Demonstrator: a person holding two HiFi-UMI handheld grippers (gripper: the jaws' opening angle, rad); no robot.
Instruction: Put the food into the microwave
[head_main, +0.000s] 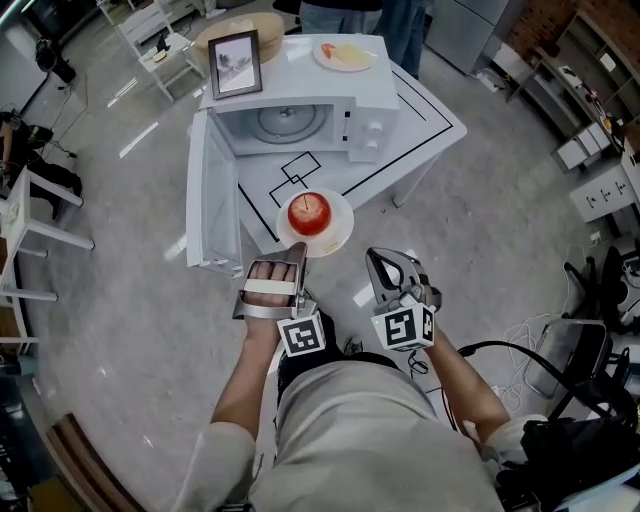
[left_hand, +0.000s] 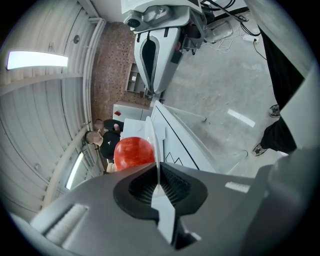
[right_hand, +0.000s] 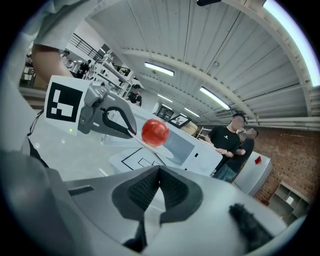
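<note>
A red apple (head_main: 309, 213) sits on a white plate (head_main: 338, 232) held in the air in front of the white microwave (head_main: 360, 105). Its door (head_main: 213, 195) hangs wide open to the left, and the cavity with its glass turntable (head_main: 287, 122) holds nothing. My left gripper (head_main: 296, 247) is shut on the plate's near rim. In the left gripper view the plate (left_hand: 156, 145) runs edge-on between the jaws, with the apple (left_hand: 134, 151) beside it. My right gripper (head_main: 378, 256) is shut on nothing, just right of the plate. The right gripper view shows the apple (right_hand: 155, 132) ahead.
The microwave stands on a white table (head_main: 425, 115) marked with black lines. On top of it are a framed picture (head_main: 236, 62) and a second plate with food (head_main: 344, 54). Two people (right_hand: 232, 145) stand behind the table. White chairs (head_main: 160, 40) stand at the back left.
</note>
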